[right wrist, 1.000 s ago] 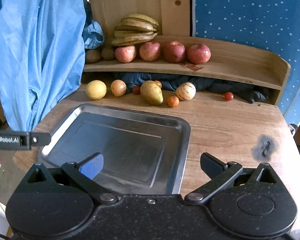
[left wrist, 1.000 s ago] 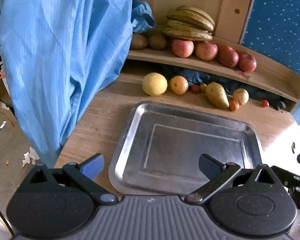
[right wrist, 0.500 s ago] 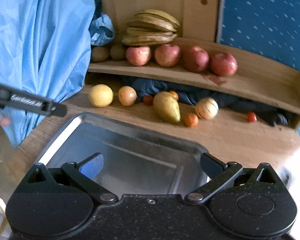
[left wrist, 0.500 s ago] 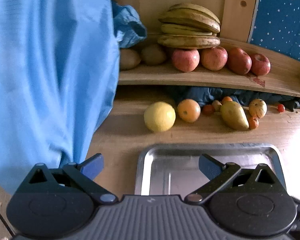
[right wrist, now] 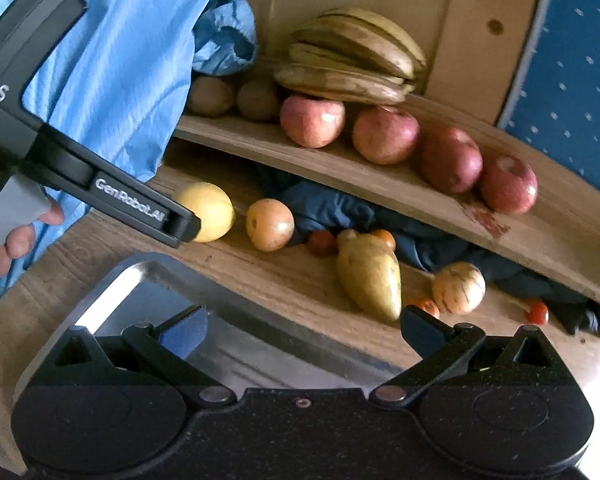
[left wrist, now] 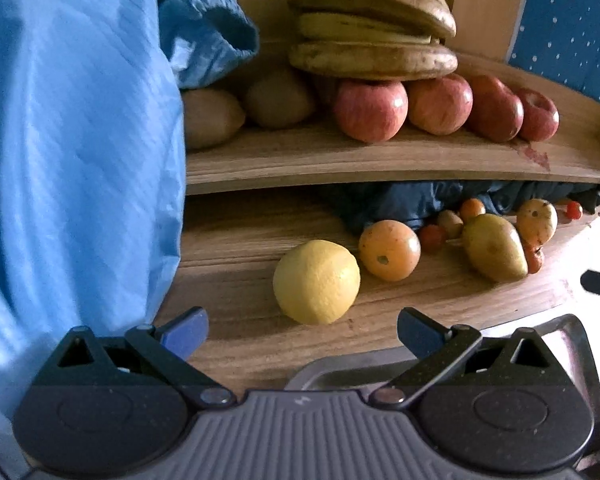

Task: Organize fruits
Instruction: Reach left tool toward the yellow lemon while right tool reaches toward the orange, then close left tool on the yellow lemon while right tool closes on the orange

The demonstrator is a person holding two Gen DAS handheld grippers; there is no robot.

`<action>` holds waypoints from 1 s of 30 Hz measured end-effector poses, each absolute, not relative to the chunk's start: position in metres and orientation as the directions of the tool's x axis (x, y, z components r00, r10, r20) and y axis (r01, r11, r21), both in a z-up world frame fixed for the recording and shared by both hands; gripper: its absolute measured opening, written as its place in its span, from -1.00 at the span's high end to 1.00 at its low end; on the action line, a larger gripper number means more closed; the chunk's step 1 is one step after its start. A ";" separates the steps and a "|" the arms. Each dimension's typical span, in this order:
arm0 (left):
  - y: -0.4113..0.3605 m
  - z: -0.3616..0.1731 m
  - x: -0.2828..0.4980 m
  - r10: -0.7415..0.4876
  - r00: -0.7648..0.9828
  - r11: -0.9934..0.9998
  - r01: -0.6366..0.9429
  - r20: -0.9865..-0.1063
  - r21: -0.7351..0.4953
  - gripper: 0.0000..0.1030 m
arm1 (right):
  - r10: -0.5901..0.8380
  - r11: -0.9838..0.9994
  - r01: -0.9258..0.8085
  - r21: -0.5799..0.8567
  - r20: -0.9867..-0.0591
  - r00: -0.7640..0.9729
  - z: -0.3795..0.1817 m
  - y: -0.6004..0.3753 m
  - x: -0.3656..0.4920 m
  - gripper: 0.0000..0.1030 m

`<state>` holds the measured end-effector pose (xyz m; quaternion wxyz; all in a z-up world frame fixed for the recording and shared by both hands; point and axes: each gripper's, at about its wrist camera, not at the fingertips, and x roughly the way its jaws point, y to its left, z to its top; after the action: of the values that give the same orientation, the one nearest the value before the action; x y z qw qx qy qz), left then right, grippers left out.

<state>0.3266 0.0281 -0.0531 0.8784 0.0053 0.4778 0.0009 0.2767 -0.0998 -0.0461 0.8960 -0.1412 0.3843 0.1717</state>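
Left gripper (left wrist: 302, 330) has its jaws spread wide with nothing in them, and the lemon (left wrist: 317, 281) sits on the wooden table (left wrist: 236, 292) just ahead at 12 o'clock. Right gripper (right wrist: 302, 330) is wide open and empty too, with the pear (right wrist: 370, 276) at about 1 o'clock. The metal tray (right wrist: 112, 284) is mostly hidden behind both gripper bodies.

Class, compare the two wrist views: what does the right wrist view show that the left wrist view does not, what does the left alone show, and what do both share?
Only the right wrist view shows the left tool from outside, open beside the lemon, with a hand holding it. Only the left wrist view shows the lemon unobstructed, ahead between that tool's fingers. Both show the bananas, four apples on the shelf, the pear and the metal tray.
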 end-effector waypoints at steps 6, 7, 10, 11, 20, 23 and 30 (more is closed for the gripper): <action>0.031 -0.065 0.342 -0.003 0.524 1.000 0.000 -0.852 -0.003 -0.99 | 0.166 0.863 -0.456 -0.217 -0.731 0.662 -0.056 -0.087 0.305 -0.99; 0.031 -0.066 0.345 -0.003 0.522 1.000 -0.003 -0.853 -0.006 -0.99 | 0.169 0.855 -0.468 -0.223 -0.734 0.658 -0.057 -0.085 0.310 -0.99; 0.034 -0.070 0.350 0.002 0.513 1.000 -0.017 -0.858 -0.007 -0.99 | 0.173 0.829 -0.499 -0.254 -0.732 0.659 -0.064 -0.077 0.319 -0.99; 0.035 -0.071 0.350 0.005 0.509 1.000 -0.025 -0.861 -0.009 -0.99 | 0.176 0.820 -0.509 -0.261 -0.731 0.659 -0.066 -0.074 0.321 -0.99; 0.044 -0.079 0.360 0.017 0.488 0.995 -0.095 -0.873 -0.034 -0.99 | 0.194 0.773 -0.561 -0.294 -0.733 0.652 -0.079 -0.056 0.339 -0.83; 0.049 -0.080 0.361 0.004 0.485 0.994 -0.097 -0.874 -0.049 -0.99 | 0.198 0.766 -0.569 -0.299 -0.732 0.651 -0.083 -0.051 0.346 -0.76; 0.057 -0.084 0.366 -0.038 0.481 0.992 -0.087 -0.876 -0.091 -0.91 | 0.202 0.746 -0.592 -0.304 -0.744 0.637 -0.093 -0.039 0.359 -0.43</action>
<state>0.3663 0.0568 -0.0836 0.8583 -0.0616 0.5092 0.0144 0.3592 -0.0394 -0.0932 0.8628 -0.2719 0.3586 0.2301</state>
